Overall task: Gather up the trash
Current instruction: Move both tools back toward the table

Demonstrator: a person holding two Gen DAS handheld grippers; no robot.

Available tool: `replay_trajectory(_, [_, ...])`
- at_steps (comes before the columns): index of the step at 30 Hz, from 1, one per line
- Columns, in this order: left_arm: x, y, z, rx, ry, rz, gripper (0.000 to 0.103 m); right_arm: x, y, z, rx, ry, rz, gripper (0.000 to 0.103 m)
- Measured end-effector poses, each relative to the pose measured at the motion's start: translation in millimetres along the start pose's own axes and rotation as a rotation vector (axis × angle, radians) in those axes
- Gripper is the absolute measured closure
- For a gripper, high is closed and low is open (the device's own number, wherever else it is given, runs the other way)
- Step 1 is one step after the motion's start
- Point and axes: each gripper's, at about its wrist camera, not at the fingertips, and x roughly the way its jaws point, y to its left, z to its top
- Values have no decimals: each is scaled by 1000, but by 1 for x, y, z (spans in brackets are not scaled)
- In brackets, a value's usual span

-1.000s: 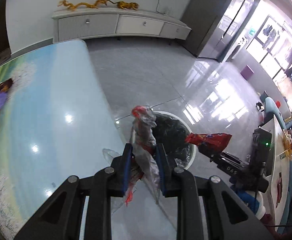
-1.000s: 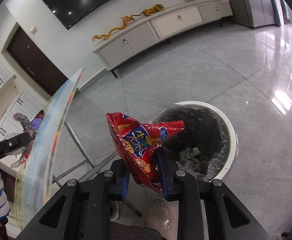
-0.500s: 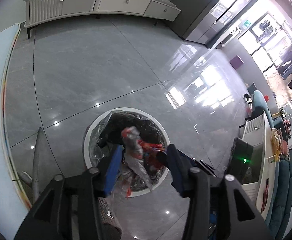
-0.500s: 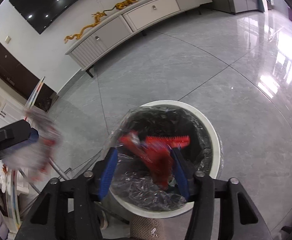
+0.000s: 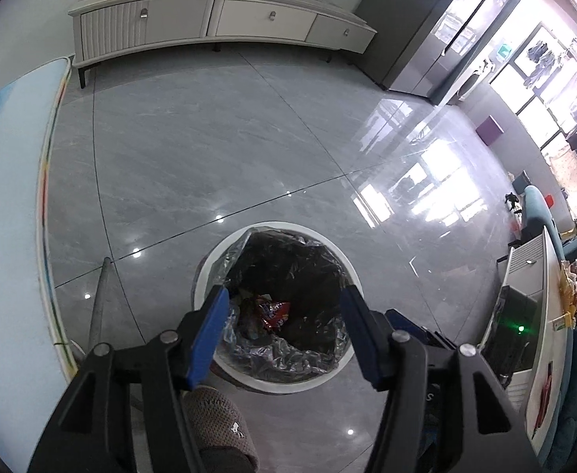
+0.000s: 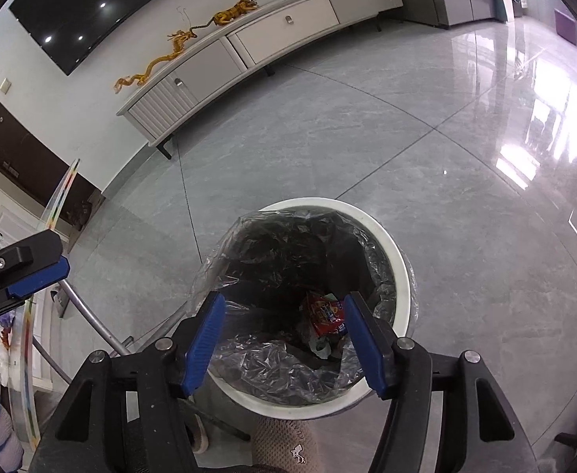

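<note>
Both sets of tongs, the left tongs [image 5: 284,331] and right tongs [image 6: 280,339], have just been opening and hang empty, jaws apart, over the lined bin [image 6: 391,244]. The red wrapper [image 6: 325,315] lies inside it. This drop looks done; next comes a return to the table [image 5: 8,205] for more trash.

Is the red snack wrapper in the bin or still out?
In. The red snack wrapper lies at the bottom of the lined bin, below the open right gripper, whose jaws have just been opening.

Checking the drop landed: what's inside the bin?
In the bin, on the black liner, lies a red snack bag with pale scraps beside it. The liner's folds and the blue pads cover the rest.
</note>
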Motion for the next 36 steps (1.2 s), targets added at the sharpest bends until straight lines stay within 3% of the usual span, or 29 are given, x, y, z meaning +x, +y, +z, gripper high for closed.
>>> replay_trajectory(9, [-51,18,-14,-32,-128,56,46,-36,30,-3,-58,-66,5,42])
replay_trajectory(18, [-111,46,-40,-42,-169,88,46,-82,69,-6,-105,-144,36,41])
replay_trajectory(30, [-207,138,-90,-123,-309,173,46,-126,174,-18,-296,-200,110,38])
replay_trajectory(36, [-247,211,-127,-209,-358,237,46,-123,229,-30,-396,-191,140,37])
